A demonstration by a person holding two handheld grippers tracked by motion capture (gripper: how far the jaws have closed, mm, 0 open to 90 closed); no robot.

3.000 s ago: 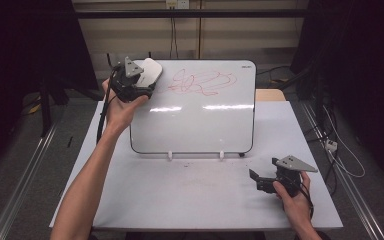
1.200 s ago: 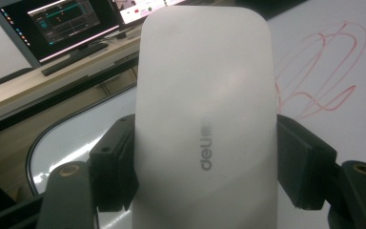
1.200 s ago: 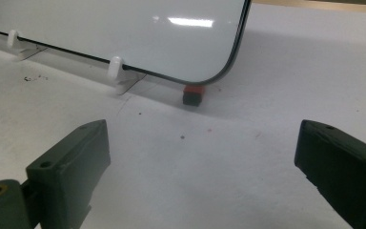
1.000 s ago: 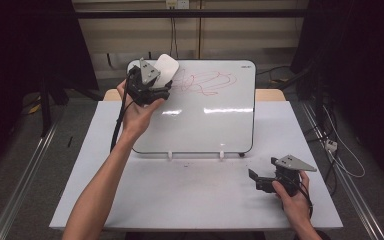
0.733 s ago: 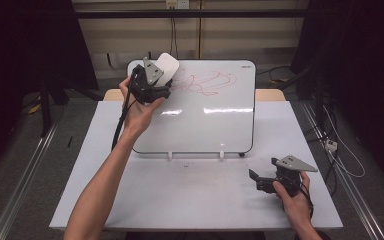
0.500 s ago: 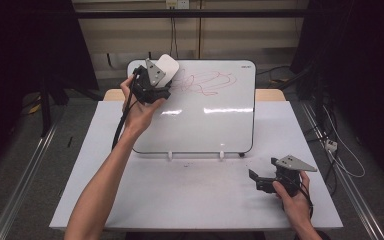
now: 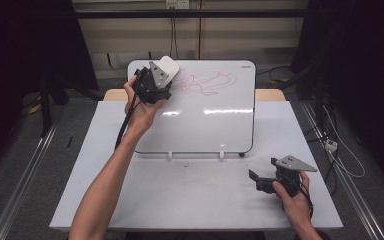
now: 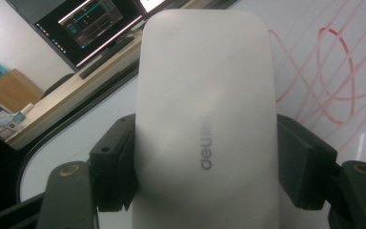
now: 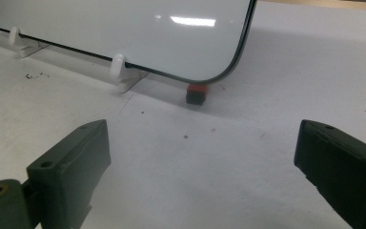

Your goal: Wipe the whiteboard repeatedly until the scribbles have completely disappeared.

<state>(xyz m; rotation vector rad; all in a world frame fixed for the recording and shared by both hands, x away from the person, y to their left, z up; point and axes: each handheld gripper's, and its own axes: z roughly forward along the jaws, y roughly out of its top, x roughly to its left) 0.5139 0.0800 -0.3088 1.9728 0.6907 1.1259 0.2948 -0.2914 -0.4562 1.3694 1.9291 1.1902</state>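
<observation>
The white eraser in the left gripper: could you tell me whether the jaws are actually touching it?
Touching. In the left gripper view, both black jaws of the left gripper press flush against the sides of the white eraser, with no gap.

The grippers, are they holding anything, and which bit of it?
The left gripper is shut on the white eraser, squeezing its two long sides near the lower end, up at the whiteboard. The right gripper is open with nothing between its jaws.

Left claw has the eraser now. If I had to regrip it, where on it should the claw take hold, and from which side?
Grip the eraser as the left claw does now: across its narrow width, on the long straight sides near the middle, coming in from its end. Those sides are parallel; the ends are rounded and would likely slip.
</observation>
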